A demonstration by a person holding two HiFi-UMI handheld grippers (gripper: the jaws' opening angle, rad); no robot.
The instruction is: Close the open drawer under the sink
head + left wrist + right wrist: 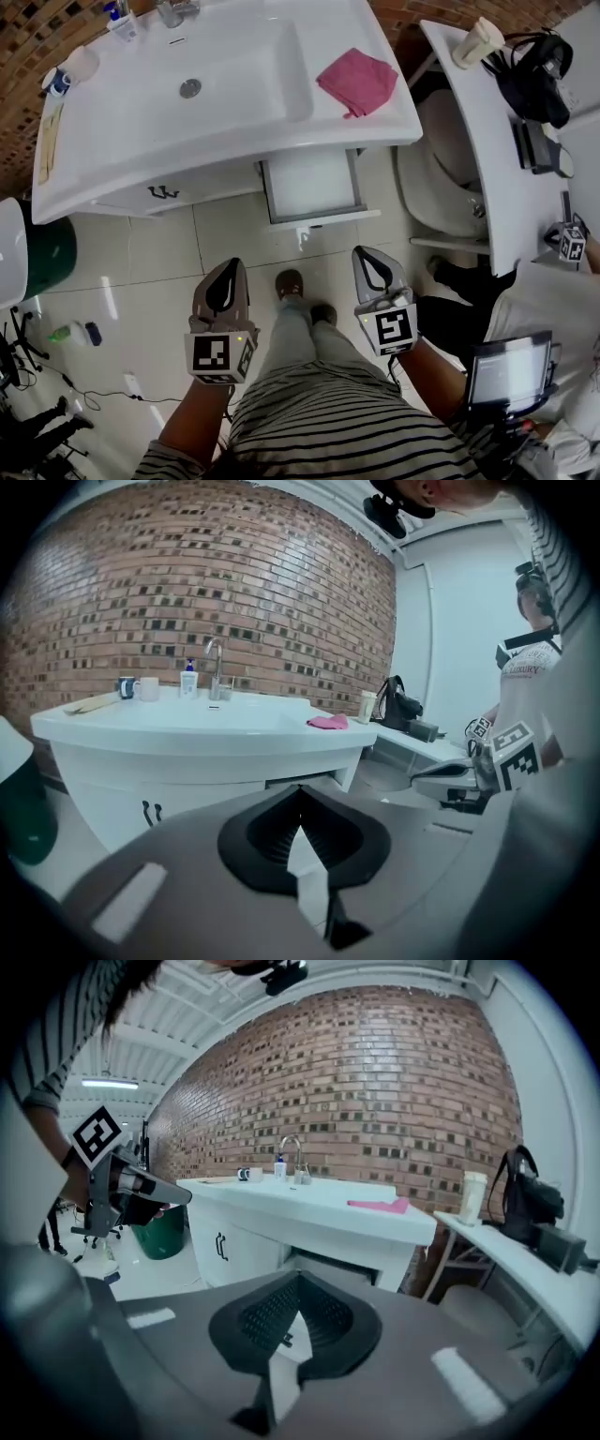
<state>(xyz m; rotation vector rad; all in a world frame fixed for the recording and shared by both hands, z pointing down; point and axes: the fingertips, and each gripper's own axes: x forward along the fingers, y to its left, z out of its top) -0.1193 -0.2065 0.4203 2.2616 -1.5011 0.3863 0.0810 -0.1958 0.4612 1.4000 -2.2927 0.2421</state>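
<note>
Under the white ceramic sink's (112,155) front edge, the shallow white drawer (311,185) stands pulled out, well apart from the grey left gripper (228,268) and right gripper (365,253) (both pinched together, empty).

found a pink cloth (357,81) at the right of the white sink top (112,159), a mug (56,82) at its left rear, a soap bottle (120,19) behind. found a black bag (534,70) and a pale cup (478,42) on the white side table (487,150).

One sink (281,131), one drawer (323,217), one cloth (357,81)
</note>
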